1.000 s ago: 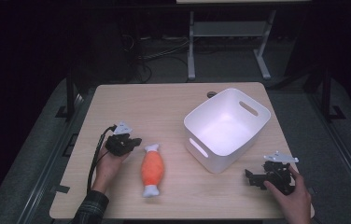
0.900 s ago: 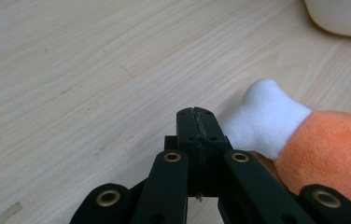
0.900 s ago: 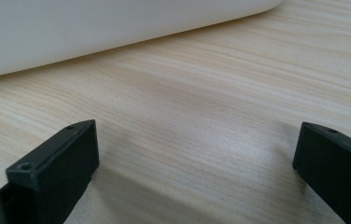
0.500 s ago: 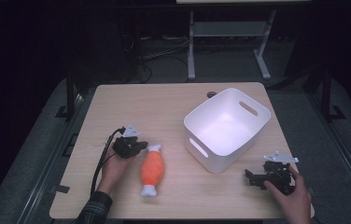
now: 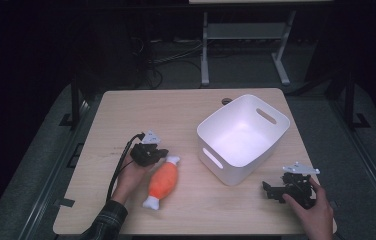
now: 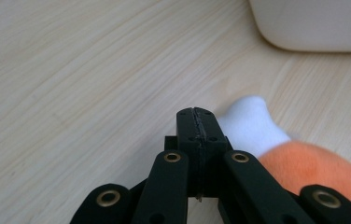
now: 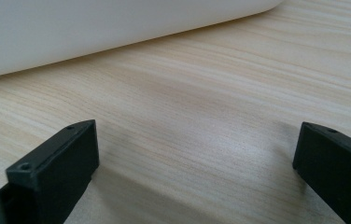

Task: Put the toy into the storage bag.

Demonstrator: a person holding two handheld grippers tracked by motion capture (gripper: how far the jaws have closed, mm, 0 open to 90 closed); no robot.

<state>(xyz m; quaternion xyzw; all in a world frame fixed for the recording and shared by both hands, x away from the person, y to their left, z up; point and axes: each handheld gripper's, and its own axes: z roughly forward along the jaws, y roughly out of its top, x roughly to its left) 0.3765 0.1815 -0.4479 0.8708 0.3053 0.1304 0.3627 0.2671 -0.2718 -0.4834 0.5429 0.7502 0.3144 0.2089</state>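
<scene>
An orange plush toy (image 5: 163, 181) with white ends lies on the wooden table (image 5: 176, 110), left of the middle. My left gripper (image 5: 160, 154) is shut, its jaws pressed together with nothing between them, right beside the toy's upper white end (image 6: 253, 126). In the left gripper view the tips (image 6: 197, 116) sit just left of that white end, with the orange body (image 6: 323, 168) at lower right. My right gripper (image 5: 270, 190) rests low near the table's front right, open, jaws wide apart over bare wood (image 7: 197, 154).
A white plastic bin (image 5: 243, 136) with handle slots stands right of centre, between the two grippers; its wall (image 7: 94, 28) lies close ahead of the right gripper. The table's front edge runs just below both hands. A metal stand (image 5: 246, 35) is behind the table.
My left gripper has slid to the right across the table, coming up against the toy's upper white end. The right gripper and the bin have stayed put.
</scene>
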